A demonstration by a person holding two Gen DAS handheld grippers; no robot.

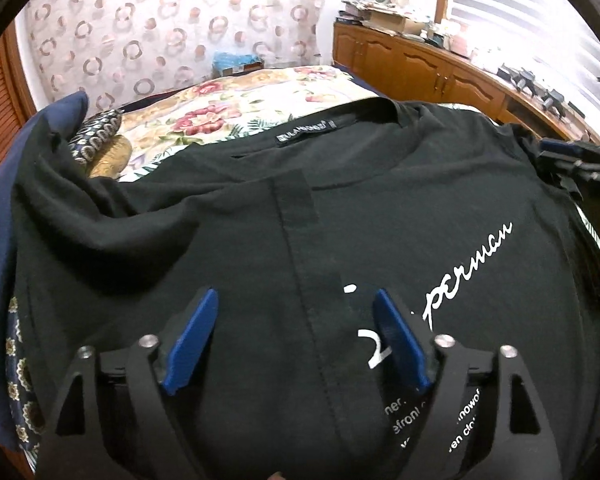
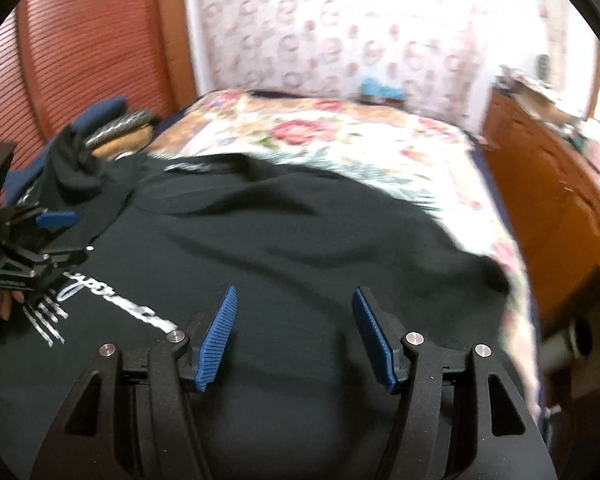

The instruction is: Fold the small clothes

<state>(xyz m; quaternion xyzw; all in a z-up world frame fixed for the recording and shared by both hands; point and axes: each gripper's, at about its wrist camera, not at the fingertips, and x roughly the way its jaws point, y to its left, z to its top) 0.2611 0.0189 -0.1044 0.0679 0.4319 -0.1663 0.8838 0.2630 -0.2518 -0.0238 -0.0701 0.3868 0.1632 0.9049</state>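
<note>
A black T-shirt (image 1: 380, 208) with white script lettering (image 1: 468, 268) lies spread on a floral bedspread (image 1: 228, 108), collar and neck label (image 1: 306, 130) at the far side. Its left part is folded over the front, and the hem edge (image 1: 296, 248) runs toward me. My left gripper (image 1: 294, 300) is open just above the shirt, with that hem edge between its blue pads (image 1: 192, 344) and nothing pinched. My right gripper (image 2: 295, 292) is open over the plain right part of the shirt (image 2: 320, 220), holding nothing. This view is blurred. The left gripper (image 2: 48, 224) shows at its left edge.
A pile of other clothes, navy and patterned (image 1: 96, 136), lies at the bed's left by a slatted wooden door (image 2: 80, 40). A wooden cabinet (image 1: 420, 64) with clutter on top runs along the right. A patterned curtain (image 1: 160, 32) hangs behind the bed.
</note>
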